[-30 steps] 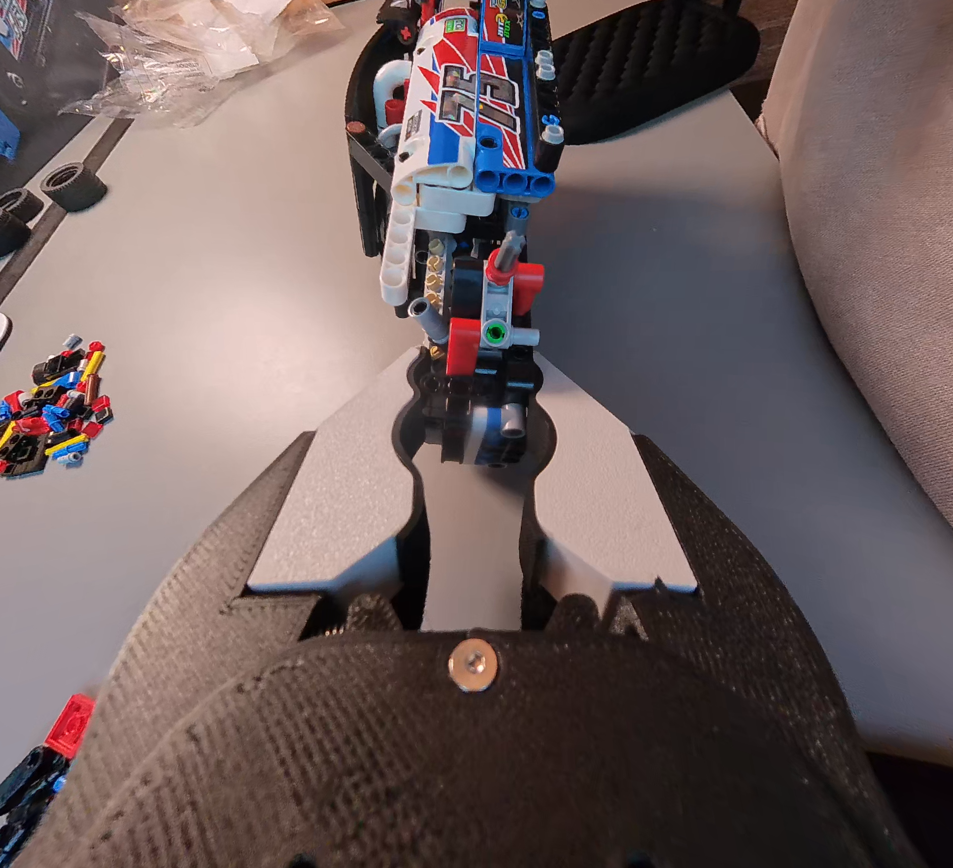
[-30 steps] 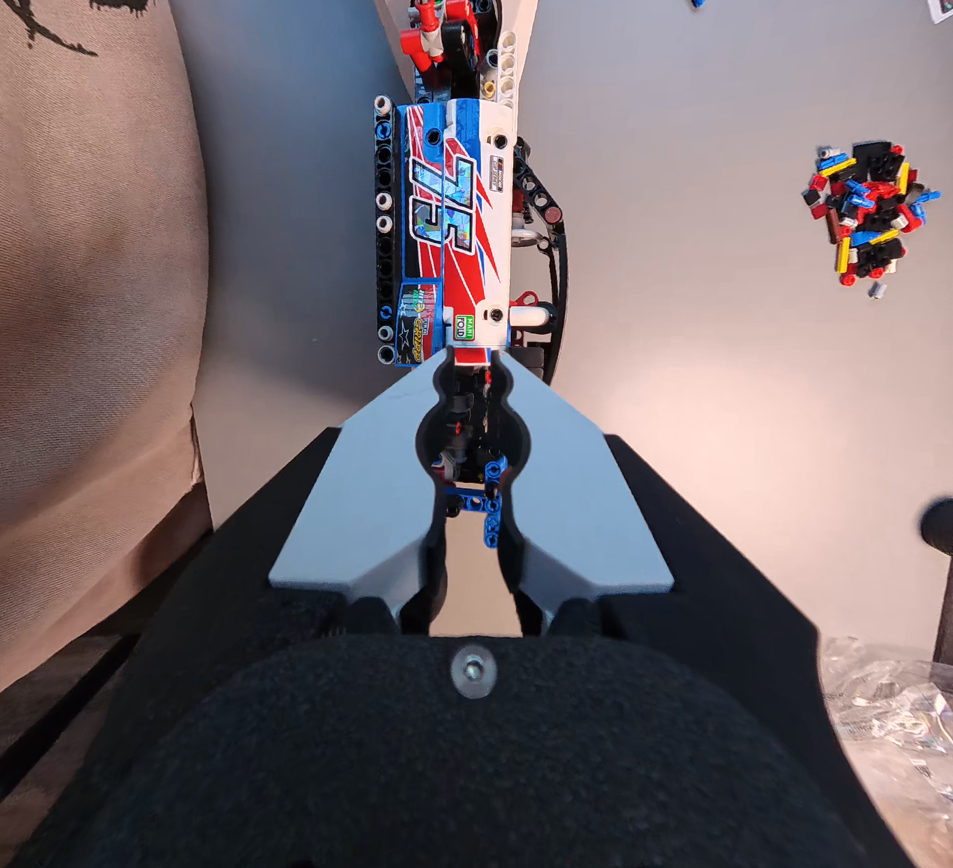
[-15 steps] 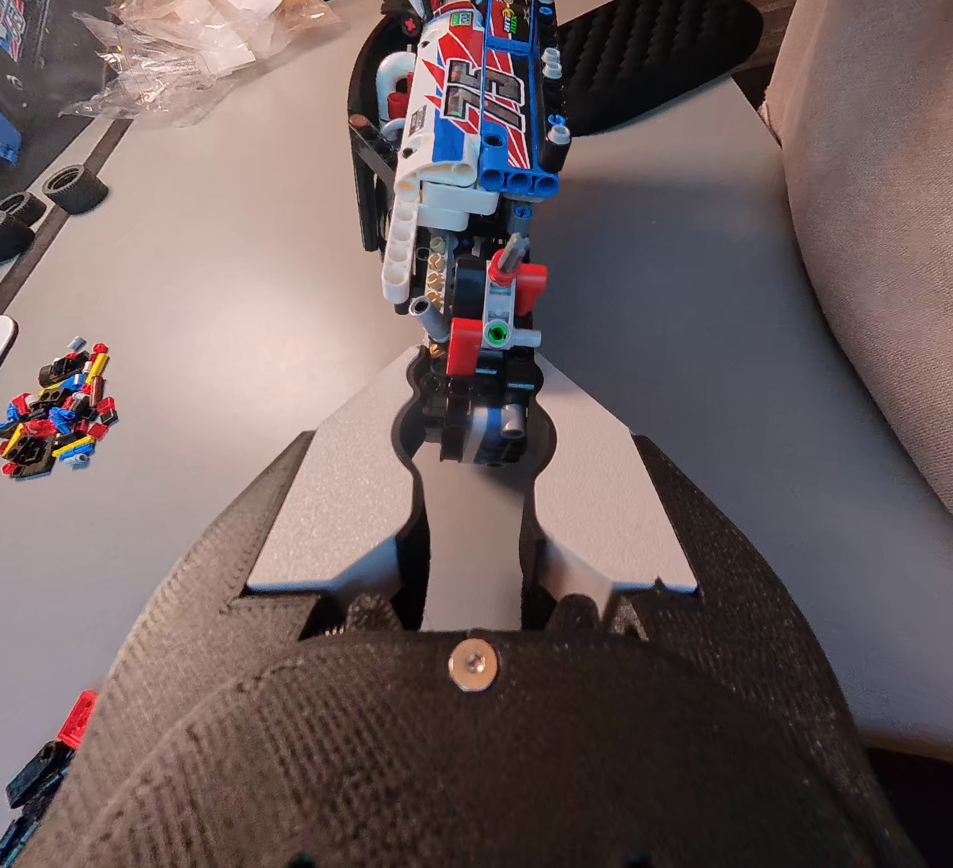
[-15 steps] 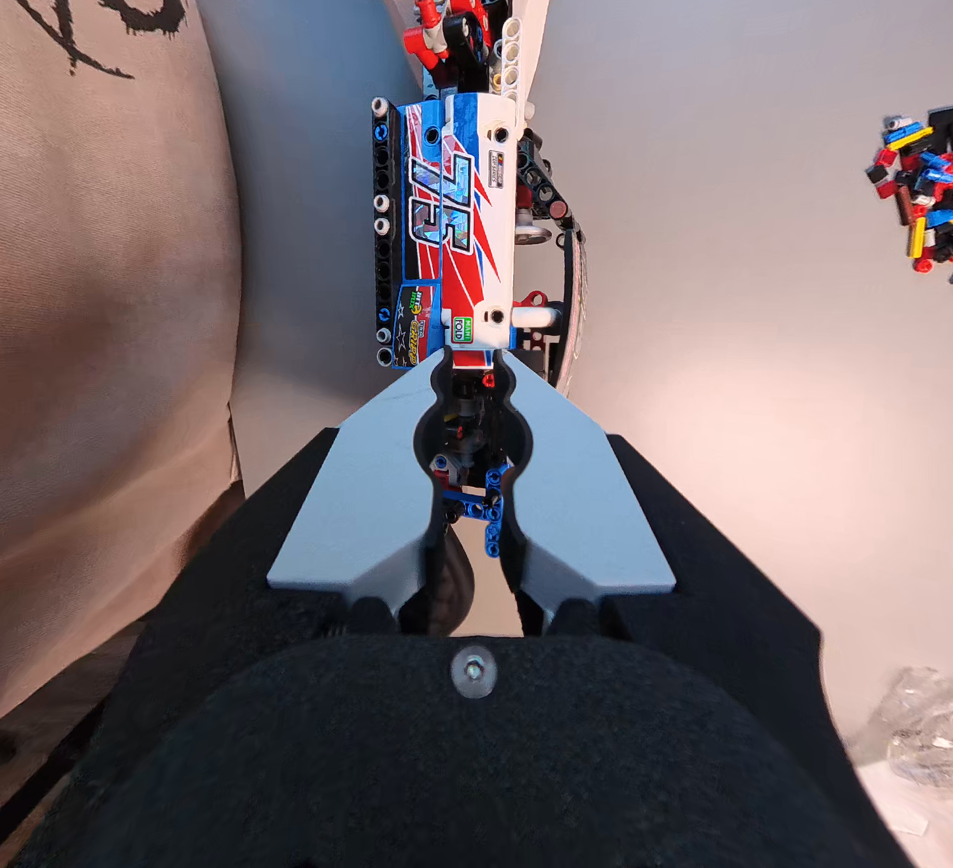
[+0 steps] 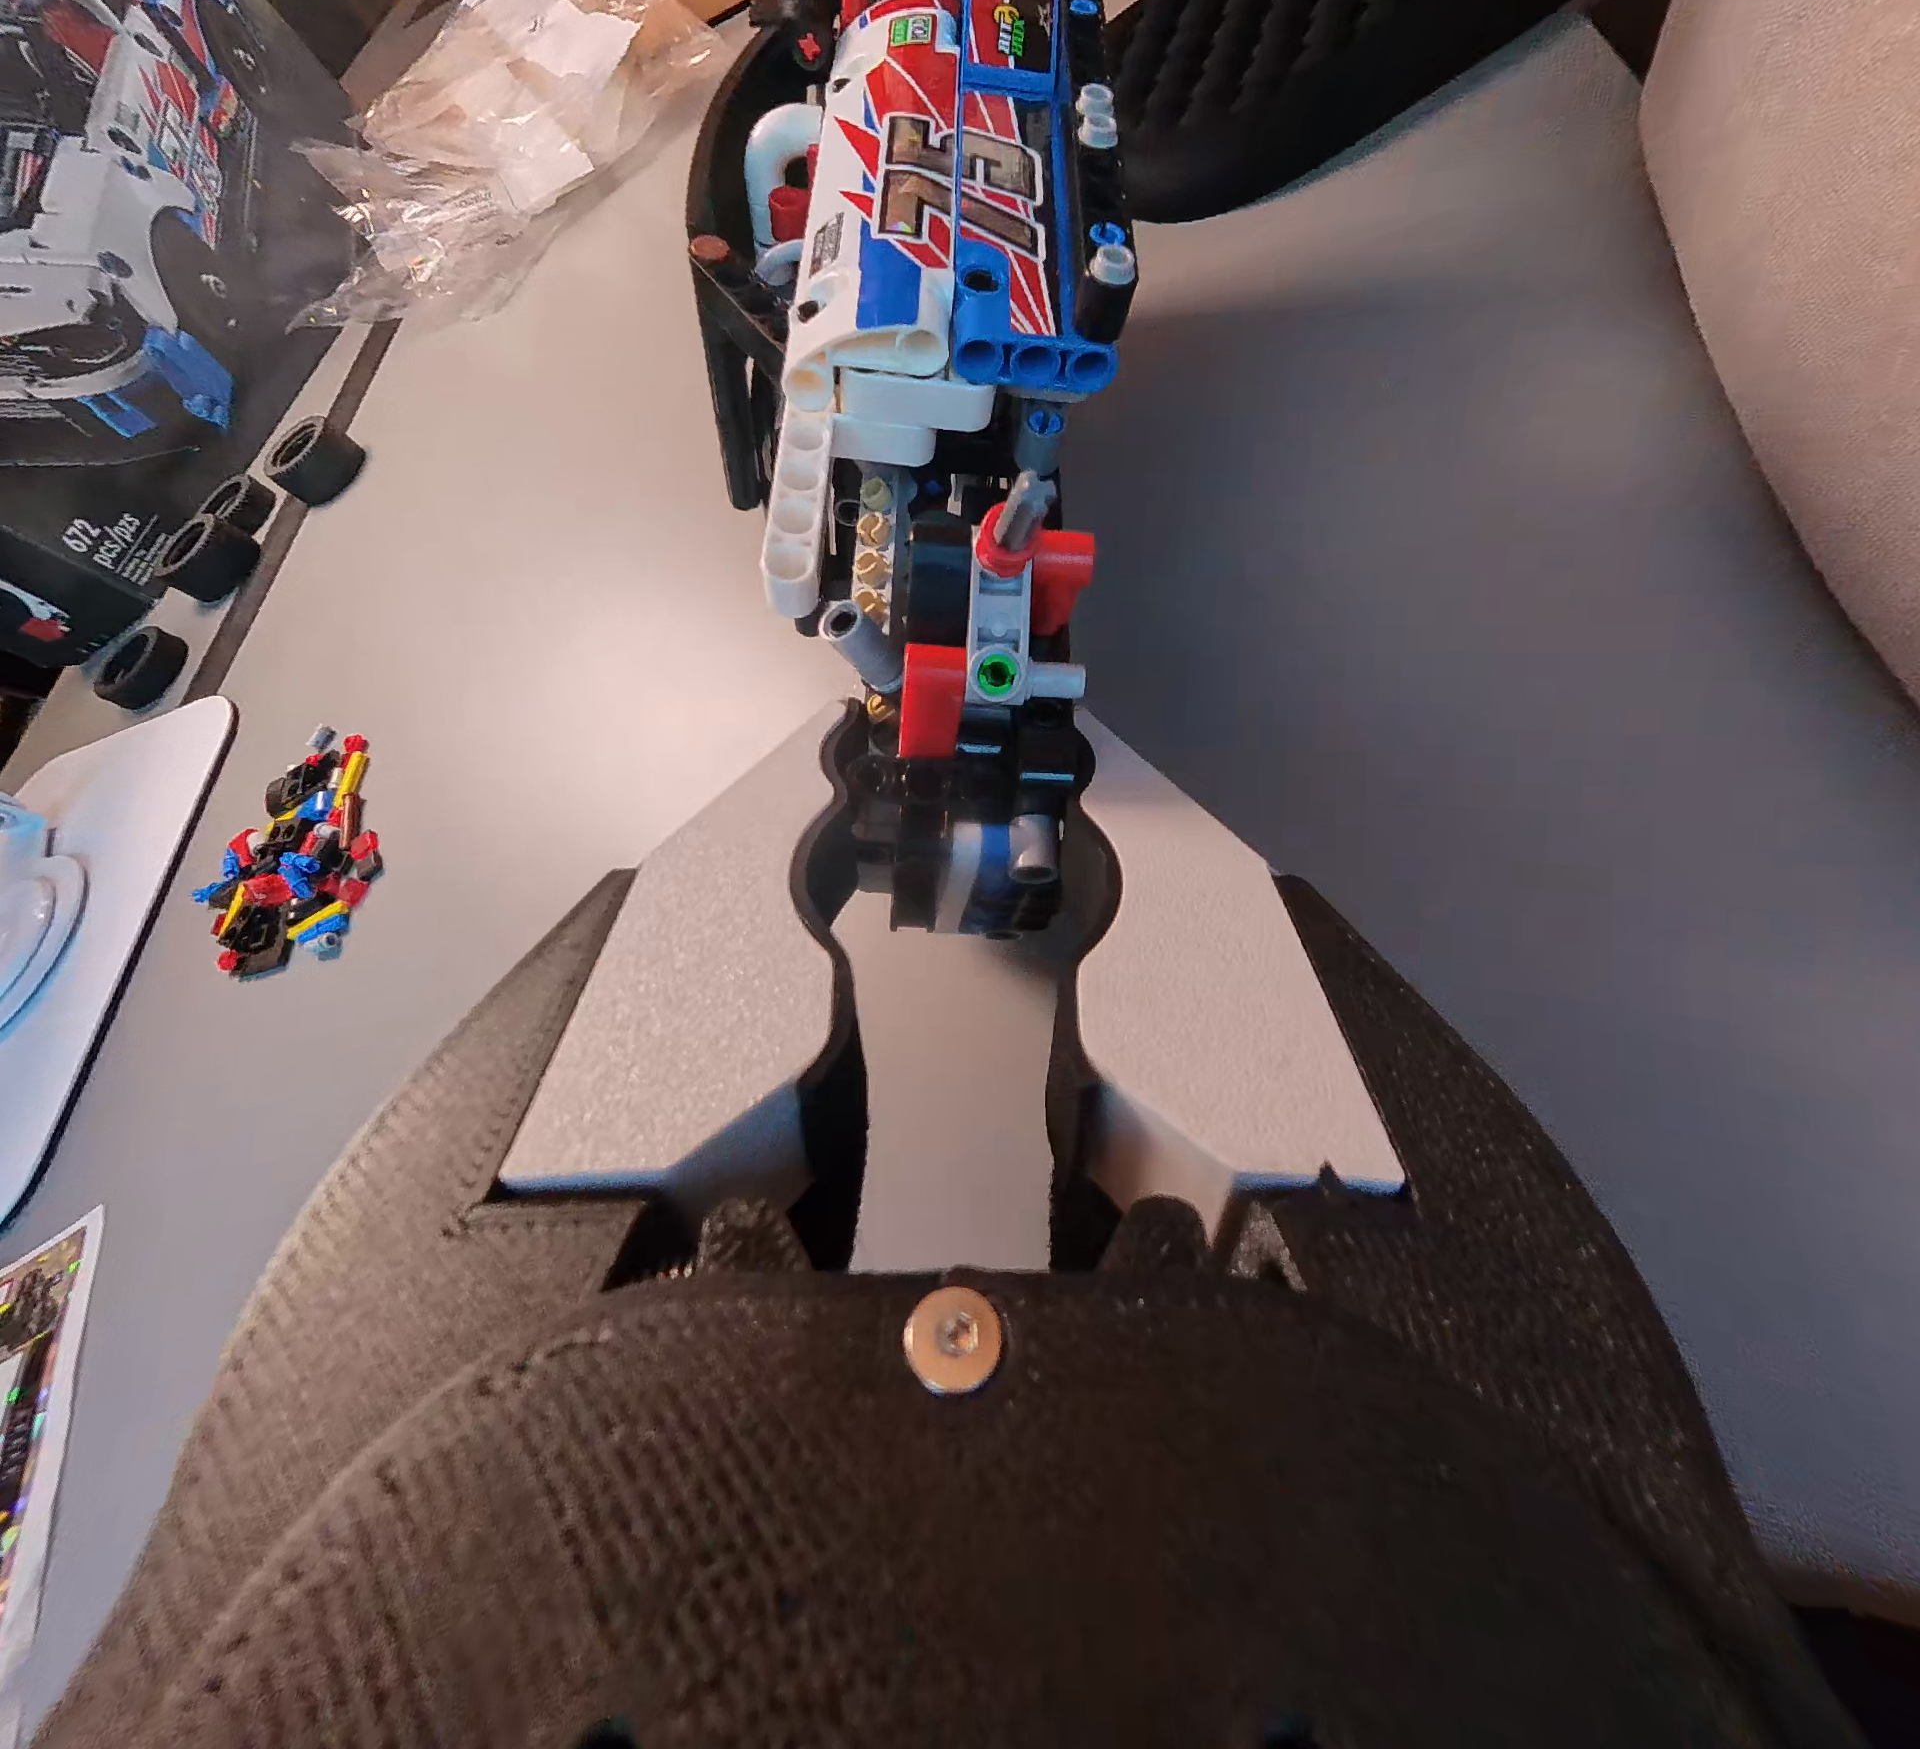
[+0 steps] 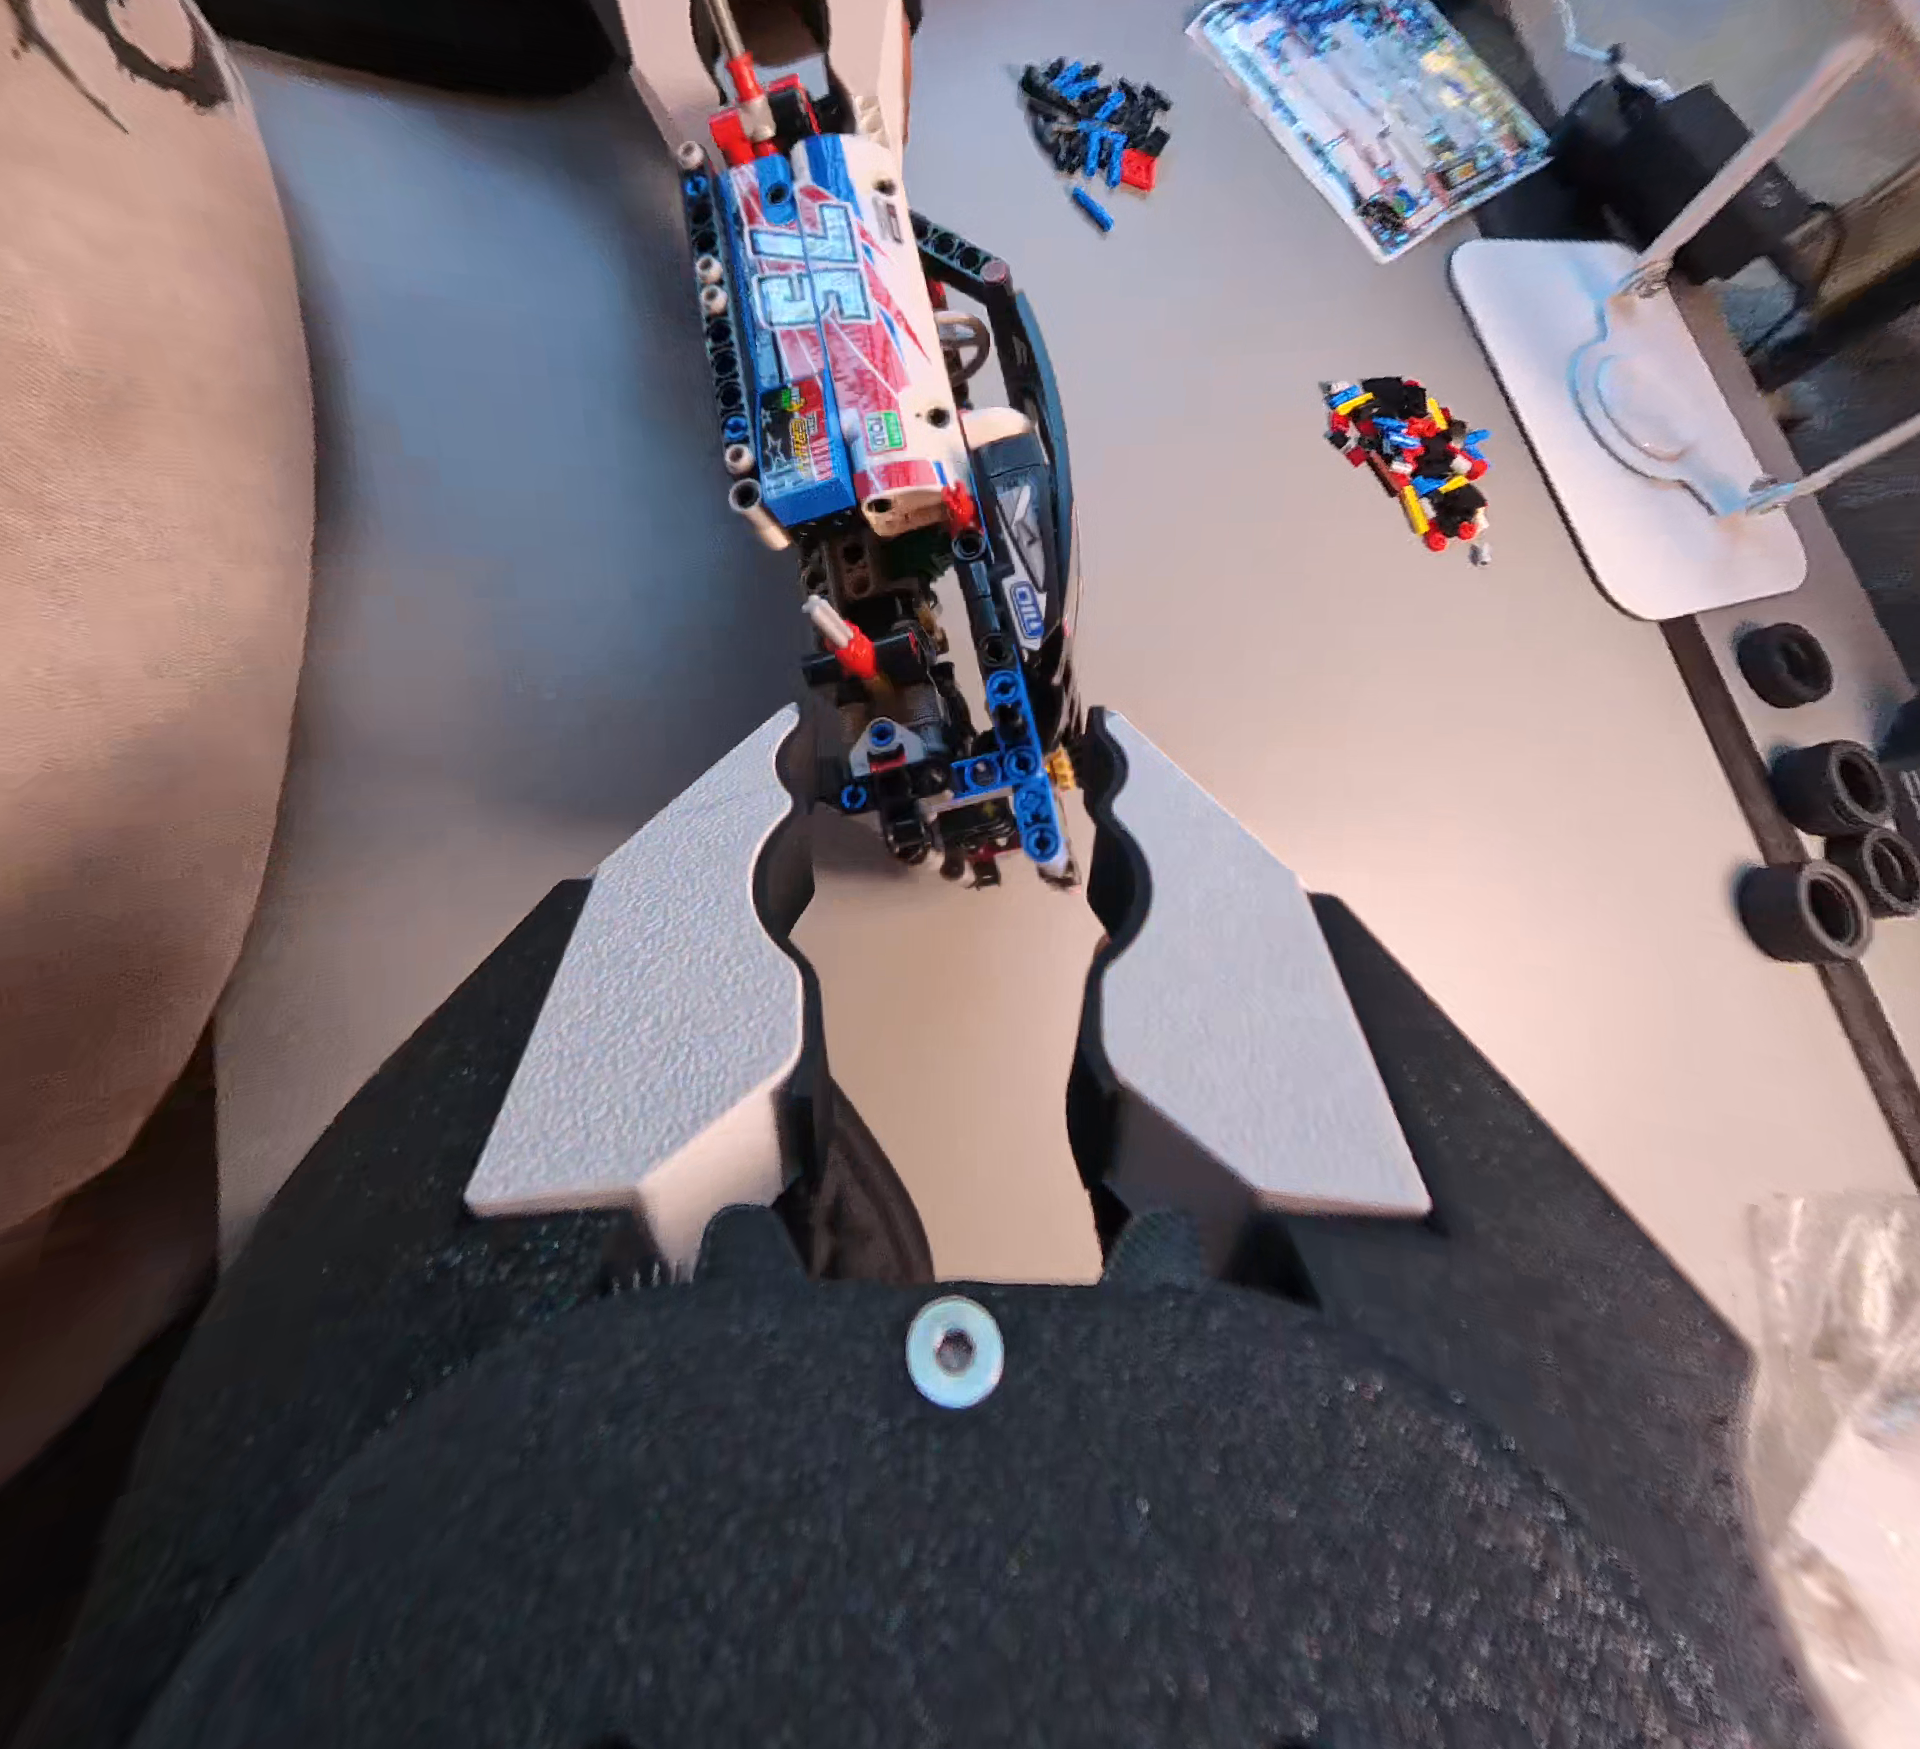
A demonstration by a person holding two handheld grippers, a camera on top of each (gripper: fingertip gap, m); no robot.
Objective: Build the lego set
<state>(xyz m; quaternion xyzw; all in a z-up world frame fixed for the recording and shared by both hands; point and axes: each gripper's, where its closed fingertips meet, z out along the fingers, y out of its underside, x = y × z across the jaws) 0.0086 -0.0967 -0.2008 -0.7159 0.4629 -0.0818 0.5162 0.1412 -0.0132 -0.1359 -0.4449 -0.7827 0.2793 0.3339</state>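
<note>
Between the pale grey fingers of the black-bodied left gripper: a lego model in white, blue and red with jagged streaks, black framing, a green dot; left of the jaws, a loose-parts pile of red, yellow, blue and black on a grey table. Far left, black tyres; clear plastic bags ahead.

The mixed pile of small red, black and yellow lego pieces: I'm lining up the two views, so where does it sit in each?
Left wrist view: pile of small pieces, left edge, below mid-height, on the grey table.
Right wrist view: same pile, upper right, beside the white stand base.
Shared landmark: the lego car, centre of both.
</note>
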